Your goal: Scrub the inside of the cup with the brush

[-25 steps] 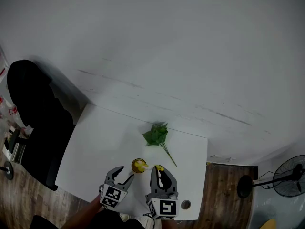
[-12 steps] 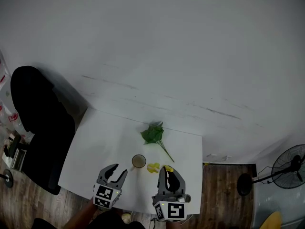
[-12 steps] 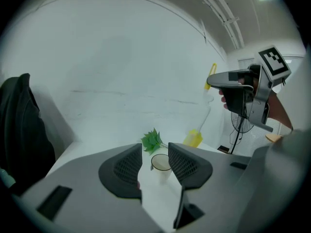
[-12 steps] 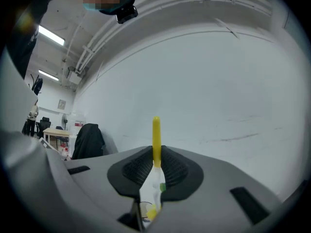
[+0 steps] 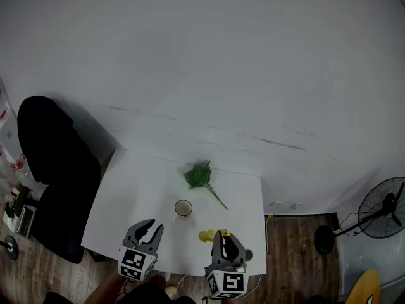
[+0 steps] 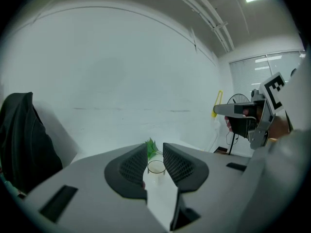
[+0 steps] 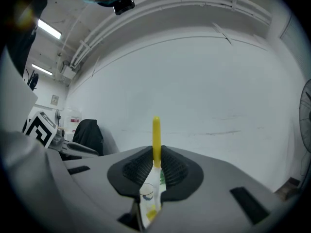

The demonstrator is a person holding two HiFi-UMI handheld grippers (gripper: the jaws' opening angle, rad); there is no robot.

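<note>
A clear glass cup [image 5: 183, 208] stands upright on the white table [image 5: 126, 195], with nothing in it. In the left gripper view the cup [image 6: 156, 167] shows far off through the gap of my left gripper [image 6: 155, 154]. That gripper's jaws have just been closing; they are still apart and hold nothing. My left gripper [image 5: 154, 226] hangs near the table's front edge, left of the cup. My right gripper [image 5: 224, 235] is shut on the brush, whose yellow head [image 5: 206, 235] pokes out to its left. The yellow handle [image 7: 156, 140] stands upright between the right gripper's [image 7: 156, 154] jaws.
A green leafy sprig [image 5: 199, 176] lies behind the cup. A black chair [image 5: 54, 170] stands left of the table, and a floor fan [image 5: 383, 217] stands at the right. A round grommet [image 5: 248, 255] sits at the table's near right corner. A white wall rises behind.
Both grippers drew back from the cup toward the table's front edge. The brush head came out of the cup and moved right. The left jaws narrowed.
</note>
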